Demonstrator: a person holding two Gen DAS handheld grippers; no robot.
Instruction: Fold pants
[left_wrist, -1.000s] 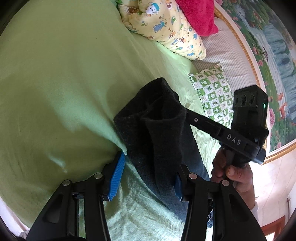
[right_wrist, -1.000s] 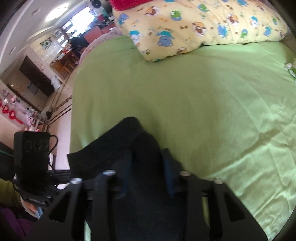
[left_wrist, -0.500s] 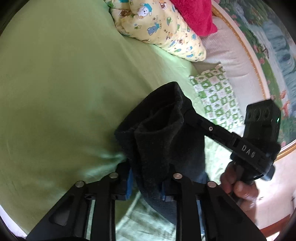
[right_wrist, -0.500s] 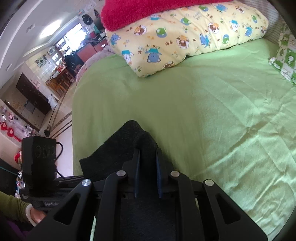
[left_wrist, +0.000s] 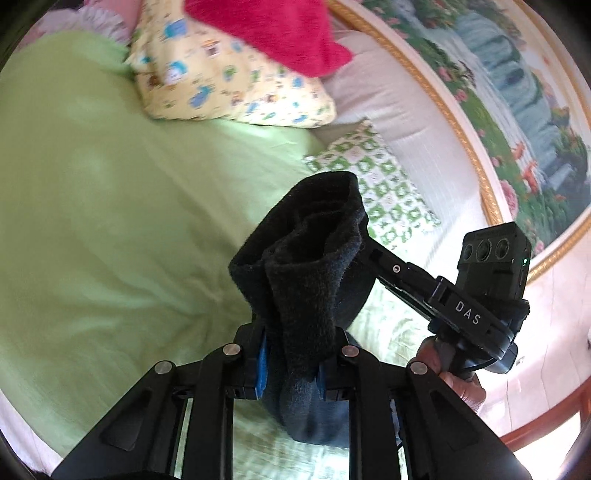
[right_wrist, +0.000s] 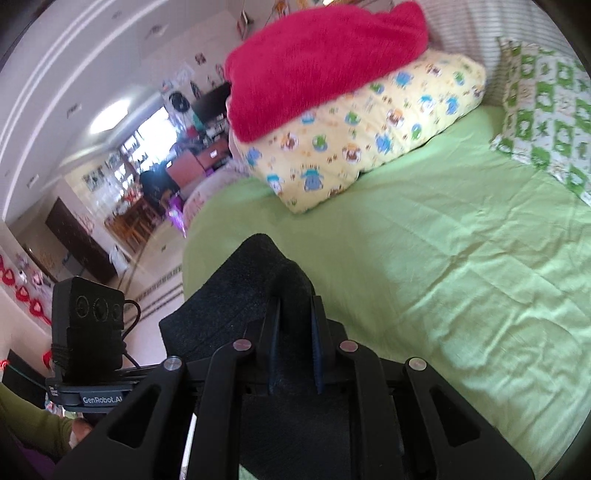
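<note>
The pants (left_wrist: 310, 280) are dark, close to black, with a fuzzy, fleece-like nap. In the left wrist view they rise as a bunched, doubled band above the bed (left_wrist: 92, 206), the top edge rolled over into soft tube-like folds with a hollow between the layers. Lower down the cloth hangs in a thick fold that looks slightly bluish near the bottom.

The left gripper (left_wrist: 290, 365) is closed nearly all the way on this fold: the cloth fills the narrow gap between its blue pads (left_wrist: 261, 369), and both fingers press against it. The right gripper (left_wrist: 373, 258) reaches in from the right of that view, its tip buried in the upper part of the same band, a hand (left_wrist: 458, 380) on its handle.

In the right wrist view the right gripper (right_wrist: 293, 347) is likewise clamped, its two fingers close together with a ridge of pants (right_wrist: 243, 291) pinched between them. The fabric peaks just beyond the fingertips and slopes down to the left as a flat, dark grey flap, toward the left gripper (right_wrist: 88, 339), whose camera block shows at the left edge.

The pants are held up off the light green sheet between the two grippers, near the bed's near edge. Farther back lie a yellow cartoon-print pillow (right_wrist: 369, 136) with a red blanket (right_wrist: 317, 62) on top, and a green-checked pillow (right_wrist: 546, 114) to the right.
</note>
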